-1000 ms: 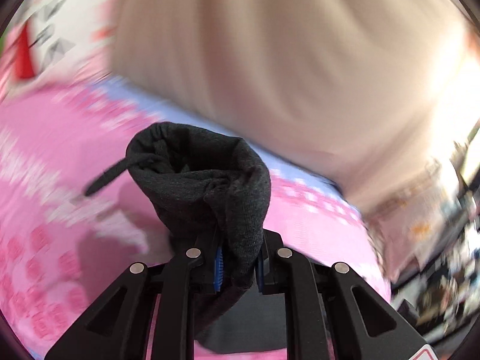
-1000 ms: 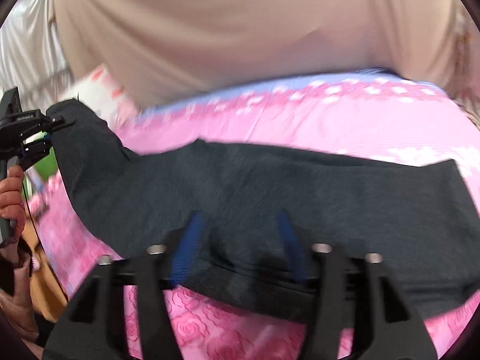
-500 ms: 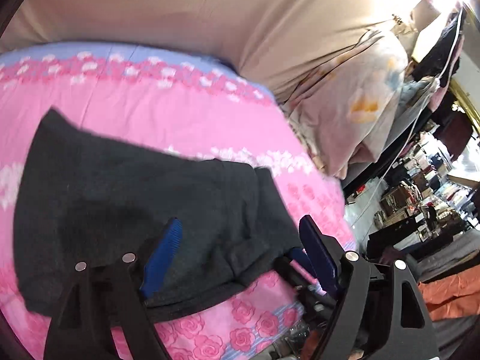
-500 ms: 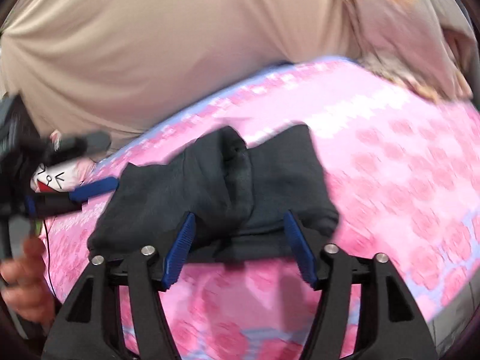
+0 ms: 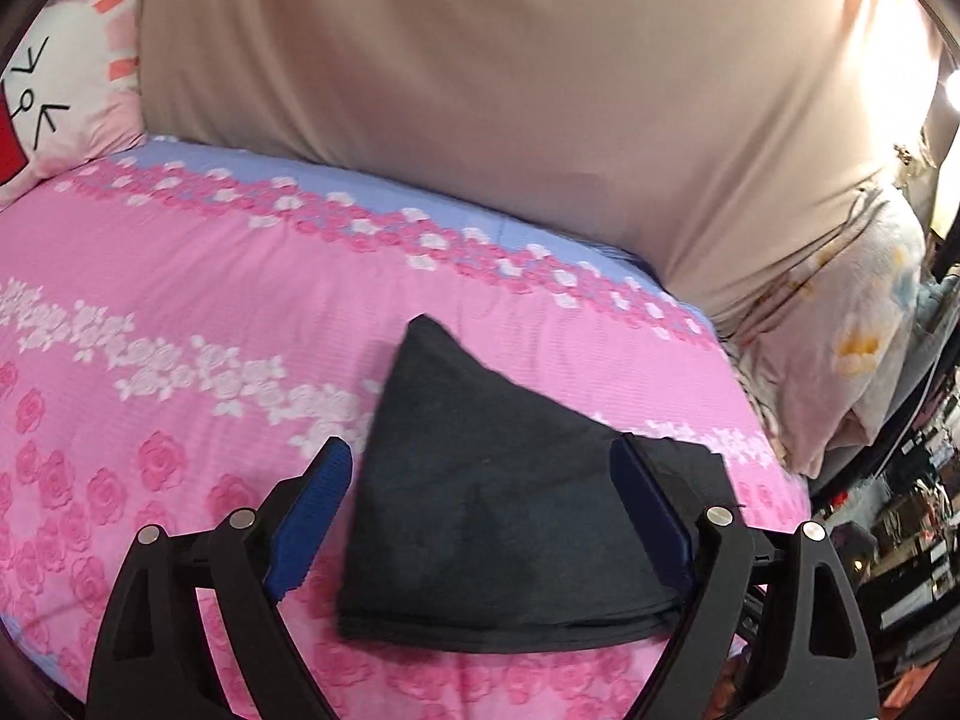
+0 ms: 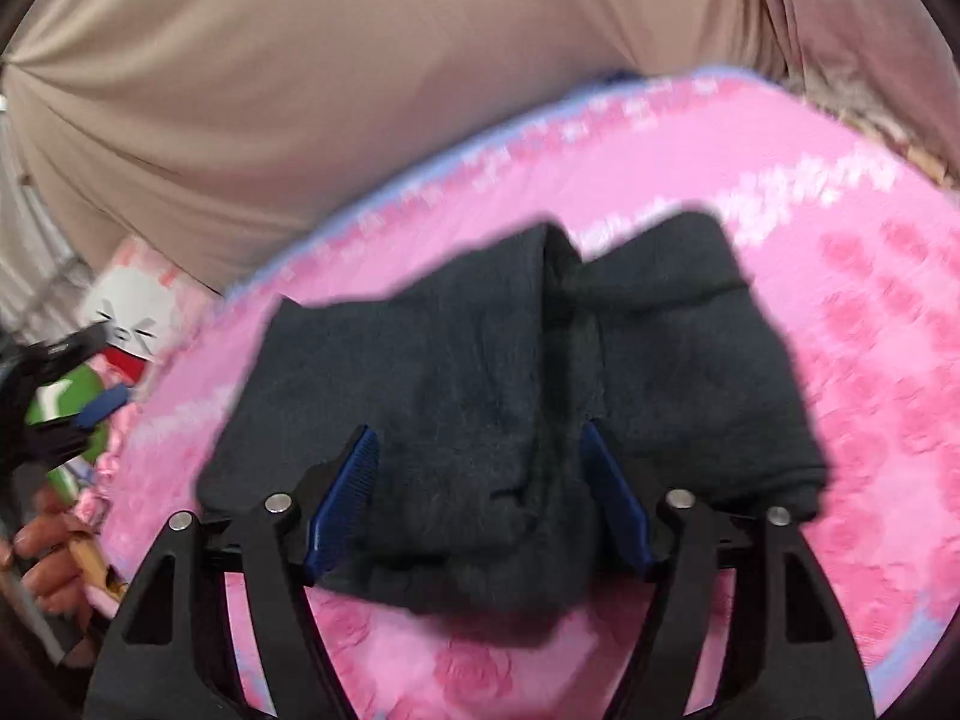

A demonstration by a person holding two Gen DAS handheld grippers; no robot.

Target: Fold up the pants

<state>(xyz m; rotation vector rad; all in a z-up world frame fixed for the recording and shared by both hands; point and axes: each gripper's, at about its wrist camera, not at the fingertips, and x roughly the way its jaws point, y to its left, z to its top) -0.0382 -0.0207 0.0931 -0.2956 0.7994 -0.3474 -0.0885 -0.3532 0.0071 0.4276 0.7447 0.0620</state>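
Dark grey pants (image 5: 510,510) lie folded in a flat wedge on the pink flowered bedcover (image 5: 180,330). My left gripper (image 5: 480,447) hovers over them with its jaws opening wide. The blue pads (image 5: 312,516) stand clear of the cloth on both sides. In the right wrist view the pants (image 6: 690,360) form a bunched stack with a ridge down the middle. My right gripper (image 6: 480,432) straddles that ridge at the near edge, jaws closing slightly. The cloth sits between the pads without clearly being pinched. The left gripper (image 6: 78,372) and the hand (image 6: 42,546) holding it show at the left edge.
A beige cloth (image 5: 480,90) rises behind the bed. A white cartoon pillow (image 5: 54,90) lies at the far left and a pale floral quilt (image 5: 840,360) at the right edge. Cluttered shelves (image 5: 912,510) stand beyond the bed's right side.
The left gripper held a bunched end of the pants, then let go and opened wide; the pants now lie folded. The right gripper moved over the folded stack.
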